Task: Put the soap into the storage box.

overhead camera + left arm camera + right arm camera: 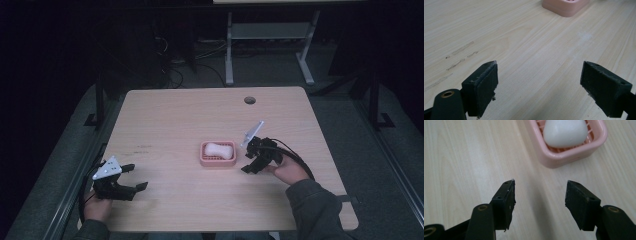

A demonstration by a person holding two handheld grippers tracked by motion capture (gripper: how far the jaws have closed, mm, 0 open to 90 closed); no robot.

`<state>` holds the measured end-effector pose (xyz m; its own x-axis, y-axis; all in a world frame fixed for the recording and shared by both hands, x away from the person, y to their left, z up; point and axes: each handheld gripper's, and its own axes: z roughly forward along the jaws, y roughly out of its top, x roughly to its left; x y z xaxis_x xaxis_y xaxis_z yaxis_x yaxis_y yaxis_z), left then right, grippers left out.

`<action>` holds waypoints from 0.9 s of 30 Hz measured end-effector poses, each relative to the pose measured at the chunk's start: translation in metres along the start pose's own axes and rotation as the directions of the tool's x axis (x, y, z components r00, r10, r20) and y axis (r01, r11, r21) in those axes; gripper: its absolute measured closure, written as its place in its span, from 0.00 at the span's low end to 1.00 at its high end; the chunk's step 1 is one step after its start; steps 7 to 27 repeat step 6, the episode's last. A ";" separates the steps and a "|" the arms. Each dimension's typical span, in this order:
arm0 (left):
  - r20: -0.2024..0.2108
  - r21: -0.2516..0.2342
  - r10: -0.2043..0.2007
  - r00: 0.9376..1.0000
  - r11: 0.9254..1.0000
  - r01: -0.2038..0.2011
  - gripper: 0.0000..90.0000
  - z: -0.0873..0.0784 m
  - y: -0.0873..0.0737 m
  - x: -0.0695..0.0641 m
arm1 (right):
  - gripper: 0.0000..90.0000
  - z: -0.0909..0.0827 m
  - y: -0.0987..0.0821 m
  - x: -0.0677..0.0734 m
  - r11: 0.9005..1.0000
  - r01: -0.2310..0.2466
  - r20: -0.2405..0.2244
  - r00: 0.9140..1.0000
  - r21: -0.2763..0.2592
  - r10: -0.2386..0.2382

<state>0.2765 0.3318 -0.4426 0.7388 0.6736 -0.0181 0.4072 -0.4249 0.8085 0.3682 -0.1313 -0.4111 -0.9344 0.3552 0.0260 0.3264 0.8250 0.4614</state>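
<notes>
Approach step: right gripper (539,200), jaws parted and empty, is nearing the white oval soap bar (565,131) lying in the pink plastic slatted dish (574,155) mid-table; next, straddling and closing; left gripper (539,82) is idling, jaws wide and empty.

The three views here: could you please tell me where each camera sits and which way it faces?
High view: above the person's side, looking forward and down on the table; both hands, a sleeve, left tongs and right tongs show.
Left gripper view: rides the left tongs, low over bare wood toward the pink soap dish; its open jaws show.
Right gripper view: rides the right tongs, looking down at the dish and white soap; jaws apart, empty.
Shared: all three show the dish.
</notes>
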 end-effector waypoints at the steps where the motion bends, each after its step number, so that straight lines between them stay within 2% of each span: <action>1: 0.000 0.000 0.000 1.000 1.000 0.000 0.15 0.000 0.000 0.000 | 0.45 -0.001 -0.004 0.001 1.000 -0.008 0.004 1.000 -0.005 0.008; 6: 0.001 0.008 0.012 1.000 1.000 -0.012 0.15 0.000 0.000 0.001 | 0.42 -0.008 -0.025 0.012 0.999 -0.038 0.024 0.999 -0.036 0.039; 27: 0.001 0.008 0.012 1.000 1.000 -0.012 0.15 0.000 0.000 0.001 | 0.42 -0.008 -0.025 0.012 0.999 -0.038 0.024 0.999 -0.036 0.039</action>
